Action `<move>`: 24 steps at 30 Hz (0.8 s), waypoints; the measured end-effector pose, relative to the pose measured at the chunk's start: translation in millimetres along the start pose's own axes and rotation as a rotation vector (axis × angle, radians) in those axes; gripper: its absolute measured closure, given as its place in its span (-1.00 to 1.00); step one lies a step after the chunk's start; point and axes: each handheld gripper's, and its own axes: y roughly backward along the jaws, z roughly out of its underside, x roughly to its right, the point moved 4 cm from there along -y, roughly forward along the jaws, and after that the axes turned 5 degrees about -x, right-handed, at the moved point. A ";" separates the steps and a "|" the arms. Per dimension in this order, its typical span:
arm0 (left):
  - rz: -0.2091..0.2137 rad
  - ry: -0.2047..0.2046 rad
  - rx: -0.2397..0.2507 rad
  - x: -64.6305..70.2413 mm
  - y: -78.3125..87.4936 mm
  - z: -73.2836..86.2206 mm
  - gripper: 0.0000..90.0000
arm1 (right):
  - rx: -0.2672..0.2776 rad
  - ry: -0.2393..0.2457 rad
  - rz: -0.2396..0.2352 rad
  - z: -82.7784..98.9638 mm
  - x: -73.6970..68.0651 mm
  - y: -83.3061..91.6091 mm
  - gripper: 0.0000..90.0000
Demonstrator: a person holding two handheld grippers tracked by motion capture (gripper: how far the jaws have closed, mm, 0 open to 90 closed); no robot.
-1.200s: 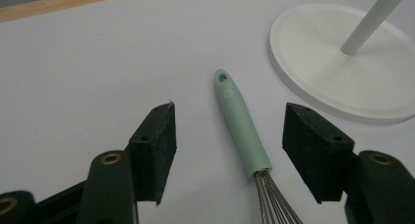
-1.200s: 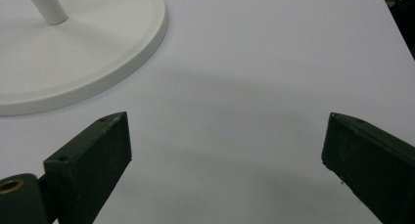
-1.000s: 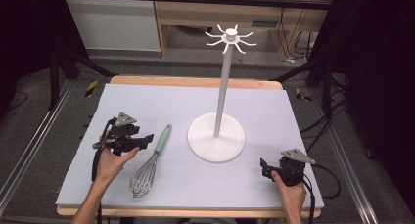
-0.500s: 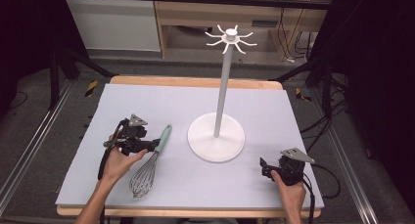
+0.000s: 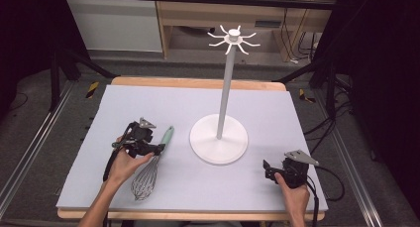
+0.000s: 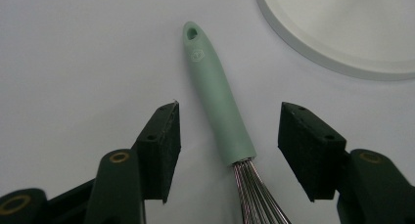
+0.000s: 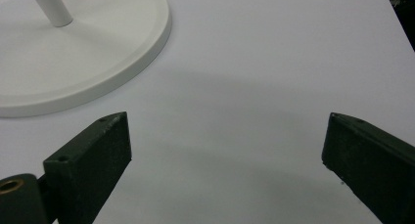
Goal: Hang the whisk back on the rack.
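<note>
You are holding your left gripper (image 5: 157,148) right over the whisk (image 5: 151,168), which is lying flat on the grey mat (image 5: 148,103). In the left gripper view, the whisk's green handle (image 6: 218,99) is sitting between the two black jaws. The jaws have just been closing in a little, but there is a gap showing on both sides, so they are not pinching the handle yet. The left gripper (image 6: 227,141) is standing wide around it.

The whisk's wire end is pointing toward you, and the handle tip is pointing away, toward the white stand (image 5: 219,138). The handle tip is lying near the stand's round base (image 6: 342,33) but not touching it.

You are keeping your right gripper (image 5: 267,168) down low at the near right part of the mat, well apart from the whisk. In the right gripper view, the right gripper (image 7: 227,143) is gaping wide with nothing inside, just bare mat (image 7: 274,62) between the jaws. The stand's base (image 7: 88,53) is sitting off to one side of it.
</note>
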 end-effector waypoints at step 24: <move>0.006 0.015 -0.113 1.8 -29.3 7.0 0.14 | -0.024 0.001 -0.009 1.2 -1.3 -2.6 -0.89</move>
